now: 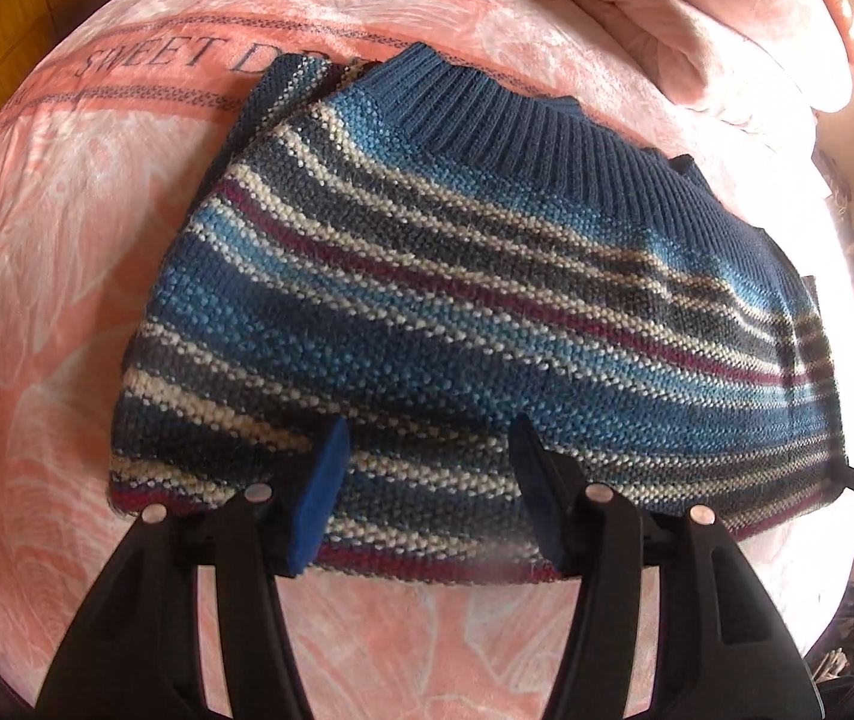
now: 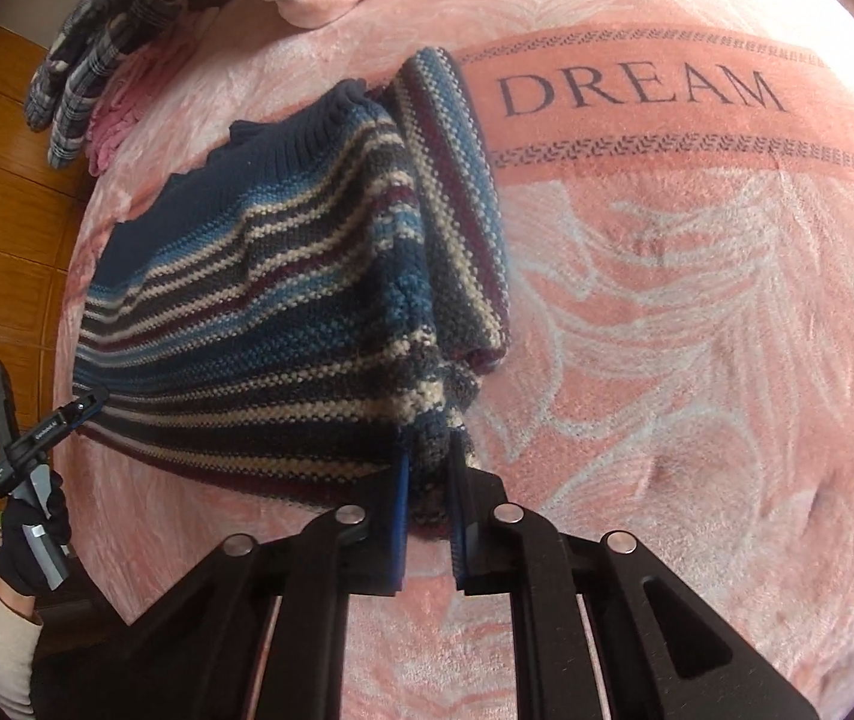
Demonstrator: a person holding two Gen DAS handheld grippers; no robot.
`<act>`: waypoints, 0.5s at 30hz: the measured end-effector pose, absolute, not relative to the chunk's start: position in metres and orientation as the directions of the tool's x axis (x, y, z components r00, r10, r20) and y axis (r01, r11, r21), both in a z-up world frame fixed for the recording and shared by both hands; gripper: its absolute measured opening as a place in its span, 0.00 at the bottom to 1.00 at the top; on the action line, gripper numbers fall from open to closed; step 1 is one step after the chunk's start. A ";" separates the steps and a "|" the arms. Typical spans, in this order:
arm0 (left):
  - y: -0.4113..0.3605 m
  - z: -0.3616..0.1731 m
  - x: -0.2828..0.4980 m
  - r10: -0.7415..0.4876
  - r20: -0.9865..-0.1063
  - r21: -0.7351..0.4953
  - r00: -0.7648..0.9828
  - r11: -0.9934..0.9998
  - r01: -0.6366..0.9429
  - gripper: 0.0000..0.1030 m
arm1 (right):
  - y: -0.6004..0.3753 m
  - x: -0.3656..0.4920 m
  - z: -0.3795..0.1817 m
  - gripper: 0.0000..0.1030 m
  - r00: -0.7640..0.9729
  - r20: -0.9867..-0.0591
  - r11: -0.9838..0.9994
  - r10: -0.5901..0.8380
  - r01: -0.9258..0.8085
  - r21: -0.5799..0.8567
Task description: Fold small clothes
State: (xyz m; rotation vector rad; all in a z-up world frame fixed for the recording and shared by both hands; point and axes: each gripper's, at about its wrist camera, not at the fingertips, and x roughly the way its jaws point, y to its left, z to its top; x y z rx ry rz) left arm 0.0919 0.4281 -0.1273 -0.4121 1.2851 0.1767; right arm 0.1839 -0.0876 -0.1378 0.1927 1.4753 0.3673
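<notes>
A pink blanket (image 2: 697, 312) lettered "DREAM" covers the bed, with wide bare plush from 12 to 5 o'clock in my right view. On it lies the striped knit sweater (image 1: 457, 300), ribbed collar (image 1: 505, 120) toward 12 in my left view, hem nearest me. My left gripper (image 1: 427, 468) hangs over the hem with jaws spread wide, blue pads on either side of the knit, clamping nothing. My right gripper (image 2: 430, 510) has its jaws pinched on the sweater's lifted corner at 6. A sleeve (image 2: 457, 210) lies folded along the right edge. Plaid clothes (image 2: 103, 48) sit at 10 o'clock; my gloved left hand (image 2: 31, 534) is at 8, dimly lit.
</notes>
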 end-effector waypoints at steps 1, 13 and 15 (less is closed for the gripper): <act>0.428 -0.130 0.092 -0.098 -0.956 -0.197 0.278 0.915 -0.353 0.54 | -0.086 0.184 -0.145 0.10 0.038 -0.942 0.937 0.335 -0.123 0.328; 0.412 -0.106 0.109 -0.124 -0.920 -0.248 0.372 0.919 -0.306 0.55 | -0.081 0.197 -0.125 0.57 0.125 -0.926 0.929 0.356 -0.158 0.335; 0.406 -0.101 0.116 -0.128 -0.912 -0.254 0.390 0.923 -0.291 0.57 | -0.086 0.205 -0.113 0.72 0.179 -0.913 0.928 0.367 -0.136 0.346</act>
